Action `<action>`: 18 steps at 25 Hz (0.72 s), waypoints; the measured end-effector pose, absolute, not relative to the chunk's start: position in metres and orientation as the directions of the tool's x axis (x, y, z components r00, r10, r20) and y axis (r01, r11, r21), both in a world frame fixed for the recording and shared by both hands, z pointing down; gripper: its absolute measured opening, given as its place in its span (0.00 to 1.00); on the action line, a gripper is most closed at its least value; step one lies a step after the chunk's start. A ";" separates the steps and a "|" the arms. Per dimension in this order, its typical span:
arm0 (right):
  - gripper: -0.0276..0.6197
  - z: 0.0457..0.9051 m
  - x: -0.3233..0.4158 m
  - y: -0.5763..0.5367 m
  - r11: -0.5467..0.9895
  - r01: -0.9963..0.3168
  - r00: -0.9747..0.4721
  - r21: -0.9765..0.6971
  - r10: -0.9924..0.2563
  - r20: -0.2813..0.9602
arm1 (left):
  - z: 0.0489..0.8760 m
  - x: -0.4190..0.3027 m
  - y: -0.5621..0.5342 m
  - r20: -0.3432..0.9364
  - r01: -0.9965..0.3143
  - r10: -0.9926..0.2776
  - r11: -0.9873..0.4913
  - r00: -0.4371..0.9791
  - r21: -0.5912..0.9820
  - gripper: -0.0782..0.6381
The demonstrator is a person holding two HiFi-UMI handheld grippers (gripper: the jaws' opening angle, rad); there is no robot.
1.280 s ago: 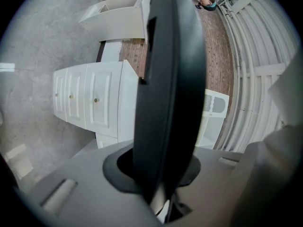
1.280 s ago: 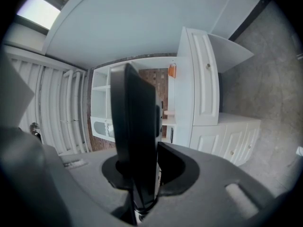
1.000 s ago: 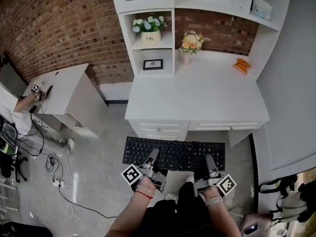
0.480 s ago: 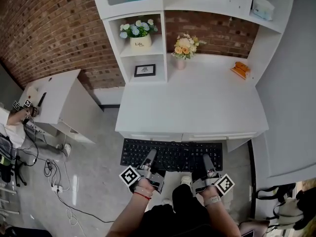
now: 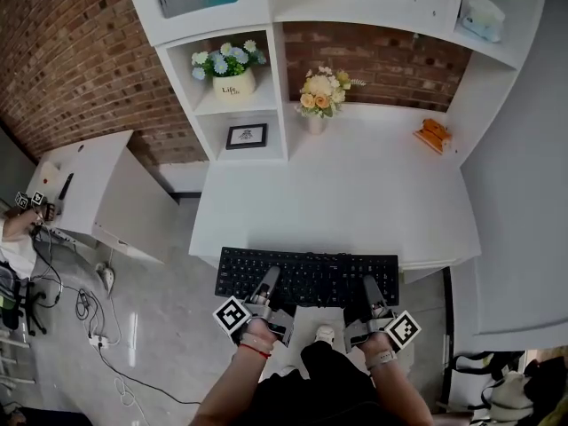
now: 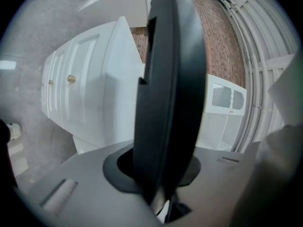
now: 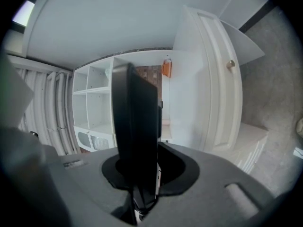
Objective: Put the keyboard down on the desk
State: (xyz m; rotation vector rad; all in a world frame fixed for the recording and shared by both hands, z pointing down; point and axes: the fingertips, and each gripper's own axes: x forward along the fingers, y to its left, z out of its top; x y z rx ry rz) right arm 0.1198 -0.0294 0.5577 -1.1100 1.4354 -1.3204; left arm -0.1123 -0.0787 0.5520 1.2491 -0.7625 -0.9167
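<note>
A black keyboard [image 5: 306,276] is held level in front of me. Its far edge reaches over the front edge of the white desk [image 5: 355,193]. My left gripper [image 5: 268,284] is shut on its near left part and my right gripper [image 5: 370,291] on its near right part. The left gripper view shows the keyboard [image 6: 170,93] edge-on, rising out of the left gripper [image 6: 158,183]. In the right gripper view the keyboard [image 7: 137,131] stands the same way in the right gripper [image 7: 139,174]. I cannot tell if it touches the desk.
At the back of the desk stand a vase of flowers [image 5: 318,96] and an orange object [image 5: 432,134]. Shelves at back left hold a flowerpot [image 5: 226,69] and a picture frame [image 5: 246,135]. A white side table [image 5: 98,185] and floor cables [image 5: 89,300] lie to the left.
I have stepped toward the desk with the keyboard in both grippers. It was over the floor in front of the drawers and now reaches the desk's front edge. Both grips are unchanged.
</note>
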 end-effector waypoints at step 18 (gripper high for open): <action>0.15 0.576 0.174 -0.106 -0.010 -0.018 -0.287 -1.000 -0.958 0.015 | 0.570 -0.056 -0.143 0.033 0.128 -0.907 0.095 0.420 0.987 0.21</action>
